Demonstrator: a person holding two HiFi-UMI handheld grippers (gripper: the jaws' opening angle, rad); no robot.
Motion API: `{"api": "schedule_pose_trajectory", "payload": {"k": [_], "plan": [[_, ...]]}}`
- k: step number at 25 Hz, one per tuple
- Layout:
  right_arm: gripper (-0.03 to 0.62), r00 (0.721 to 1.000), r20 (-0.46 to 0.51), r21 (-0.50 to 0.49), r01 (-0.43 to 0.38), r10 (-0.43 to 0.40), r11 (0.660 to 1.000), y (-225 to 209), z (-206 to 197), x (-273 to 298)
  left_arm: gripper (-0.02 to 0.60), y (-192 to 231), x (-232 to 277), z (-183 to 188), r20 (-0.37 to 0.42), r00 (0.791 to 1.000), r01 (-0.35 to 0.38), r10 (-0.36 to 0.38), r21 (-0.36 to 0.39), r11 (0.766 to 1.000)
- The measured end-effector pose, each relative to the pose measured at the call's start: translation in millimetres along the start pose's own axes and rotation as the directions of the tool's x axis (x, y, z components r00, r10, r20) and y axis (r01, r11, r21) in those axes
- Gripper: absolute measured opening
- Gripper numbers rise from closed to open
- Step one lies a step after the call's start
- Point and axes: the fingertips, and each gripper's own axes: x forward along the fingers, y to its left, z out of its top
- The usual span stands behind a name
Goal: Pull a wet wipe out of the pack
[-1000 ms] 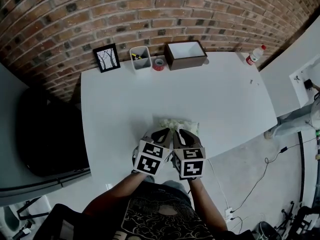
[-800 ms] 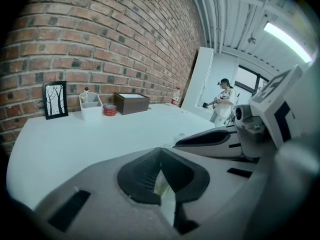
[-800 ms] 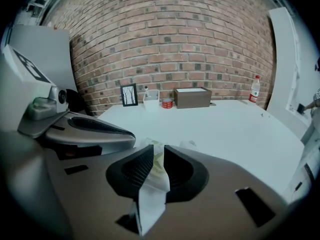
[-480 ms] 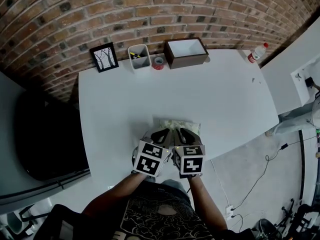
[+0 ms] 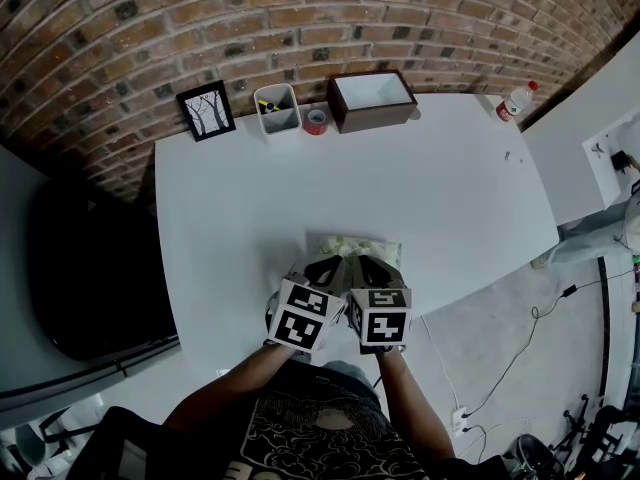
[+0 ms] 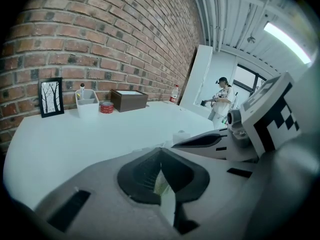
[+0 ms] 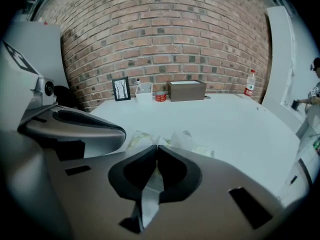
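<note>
White tabletop point(image 5: 440, 188) against a red brick wall, seen from above, with a person's forearms at the bottom edge. Each hand holds a grey two-jaw gripper topped by a marker cube. Both grippers sit side by side, nearly touching, at the near side of a flat pale green plastic wet-wipe pack point(image 5: 352, 243) that lies directly ahead of and under the fingertips.

Left gripper point(image 5: 325, 265): its dark fingers point(image 6: 145, 171) are pressed together, pinching a strip of pale green and white film point(image 6: 166, 200) that looks like the pack's wrapper; the loose end hangs back behind the fingertips.

Right gripper point(image 5: 375, 265): its fingers point(image 7: 172, 171) are also closed, tips meeting, clamped on a thin whitish sheet point(image 7: 150, 196) that trails back toward the camera. Whether this is a wipe or the pack's flap cannot be told. Just beyond these fingertips a small translucent flap point(image 7: 182, 139) stands up from the pack.

Far beyond the fingers, along the wall, stand a black-framed picture point(image 5: 208, 111), a white pen holder point(image 5: 279, 109), a red tape roll point(image 5: 316, 121) and a dark brown open box point(image 5: 372, 100).
</note>
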Motion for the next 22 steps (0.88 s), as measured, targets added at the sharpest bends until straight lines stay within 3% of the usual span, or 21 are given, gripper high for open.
{"api": "schedule_pose_trajectory", "payload": {"k": [22], "plan": [[0.015, 0.99, 0.135, 0.018, -0.046, 0.043, 0.999, 2, 20, -31, 0.012, -23, -12, 9, 0.027, 0.999, -0.02, 0.019, 0.043, 0.999]]}}
